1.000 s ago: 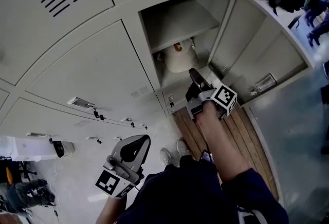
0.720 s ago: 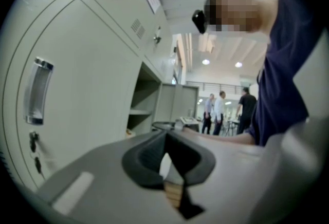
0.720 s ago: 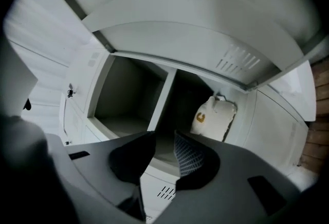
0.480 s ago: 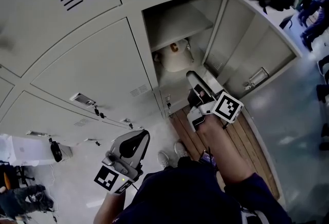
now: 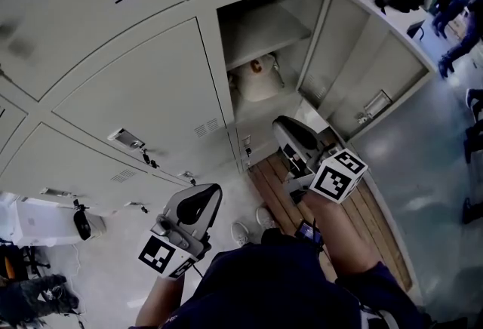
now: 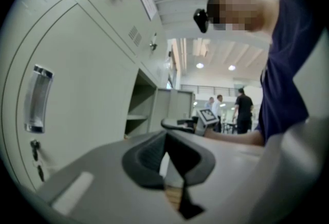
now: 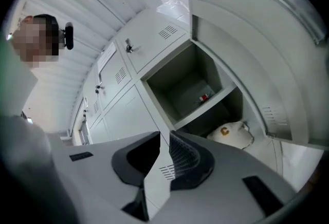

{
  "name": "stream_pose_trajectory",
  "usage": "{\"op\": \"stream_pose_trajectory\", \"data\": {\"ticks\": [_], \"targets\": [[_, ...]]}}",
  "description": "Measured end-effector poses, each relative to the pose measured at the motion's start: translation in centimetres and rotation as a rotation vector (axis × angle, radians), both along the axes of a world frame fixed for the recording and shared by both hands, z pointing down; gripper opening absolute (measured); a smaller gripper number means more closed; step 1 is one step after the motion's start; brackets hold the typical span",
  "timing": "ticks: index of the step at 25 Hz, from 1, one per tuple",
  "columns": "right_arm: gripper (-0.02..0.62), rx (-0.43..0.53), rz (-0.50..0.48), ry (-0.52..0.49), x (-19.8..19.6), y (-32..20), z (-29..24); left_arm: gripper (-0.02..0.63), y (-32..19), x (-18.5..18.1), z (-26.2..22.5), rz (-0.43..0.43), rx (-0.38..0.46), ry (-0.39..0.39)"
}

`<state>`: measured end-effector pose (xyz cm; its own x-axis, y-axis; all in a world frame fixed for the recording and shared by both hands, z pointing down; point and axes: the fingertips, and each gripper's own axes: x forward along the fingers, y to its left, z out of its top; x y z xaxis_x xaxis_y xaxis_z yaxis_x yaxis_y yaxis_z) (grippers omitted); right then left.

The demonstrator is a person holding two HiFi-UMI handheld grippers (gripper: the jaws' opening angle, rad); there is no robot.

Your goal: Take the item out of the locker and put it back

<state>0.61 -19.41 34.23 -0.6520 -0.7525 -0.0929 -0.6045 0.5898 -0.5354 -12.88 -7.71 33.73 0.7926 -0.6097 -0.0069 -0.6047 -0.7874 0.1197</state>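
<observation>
Locker wall (image 5: 136,93): grey metal doors with vent slits; all closed except one.
Open locker (image 5: 264,26): a shelf divides it into an upper and a lower part. Its door (image 5: 362,71) stands swung out to the right.
Floor: a wooden strip (image 5: 370,214) lies below the open door.
Right arm (image 5: 343,244): bare forearm, stretched forward toward the open locker.
Right gripper (image 5: 285,127): held in front of the locker opening, outside it, pointing at the lower part. Its marker cube (image 5: 338,175) faces the head camera. The jaws have just been closing. A narrow slit is left between the pads, and nothing is between them.
Left gripper (image 5: 205,195): held low and near the body, pointing at the closed doors. The jaw tips meet and hold nothing.
White bag (image 5: 256,82): soft, with a yellow-brown mark. It lies in the lower part under the shelf, well apart from both grippers.
Red thing (image 7: 204,97): small, on the shelf; I cannot tell what it is.
</observation>
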Motion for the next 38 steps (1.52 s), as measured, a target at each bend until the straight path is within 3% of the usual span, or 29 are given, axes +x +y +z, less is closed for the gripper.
{"op": "stream_pose_trajectory", "data": {"ticks": [7,38], "targets": [[0.041,0.06,-0.002,0.142,-1.0,2.1,0.1,0.005,0.5,-0.9,0.2,-0.007,-0.002,-0.002],[0.021,0.093,-0.036,0.221,-2.4,3.5,0.5,0.005,0.1,-1.6,-0.1,-0.026,0.009,0.003]]}}
